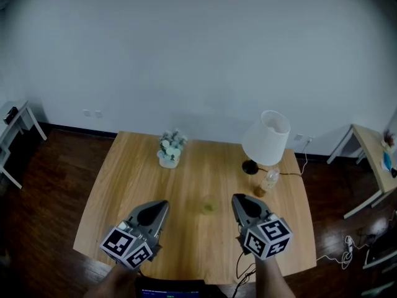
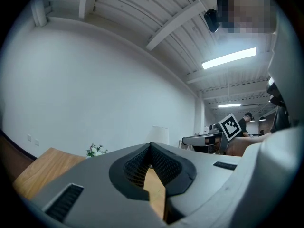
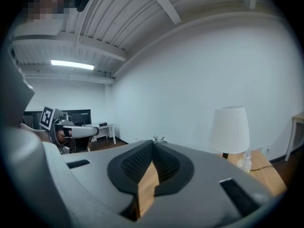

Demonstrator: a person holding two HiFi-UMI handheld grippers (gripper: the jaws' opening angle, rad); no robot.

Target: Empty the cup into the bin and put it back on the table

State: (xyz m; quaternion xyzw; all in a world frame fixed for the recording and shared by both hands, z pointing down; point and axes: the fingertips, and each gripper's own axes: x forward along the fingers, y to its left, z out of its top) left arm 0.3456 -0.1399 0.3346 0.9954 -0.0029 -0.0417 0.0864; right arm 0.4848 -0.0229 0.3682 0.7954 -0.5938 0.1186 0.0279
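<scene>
A small, faint greenish cup (image 1: 208, 207) stands on the wooden table (image 1: 124, 185), near the front and between my two grippers. The left gripper (image 1: 162, 203) hovers over the table to the cup's left, and the right gripper (image 1: 236, 198) hovers to its right. Both are apart from the cup. The left gripper (image 2: 151, 146) has its jaws together with nothing between them. The right gripper (image 3: 153, 144) is shut and empty too. No bin shows in any view.
A white lamp (image 1: 267, 138) and a clear glass vessel (image 1: 268, 182) stand at the table's right, and a small flower pot (image 1: 170, 149) sits at the back middle. White desks stand at far left (image 1: 15, 120) and right (image 1: 372, 148). Cables (image 1: 347, 247) lie on the dark floor.
</scene>
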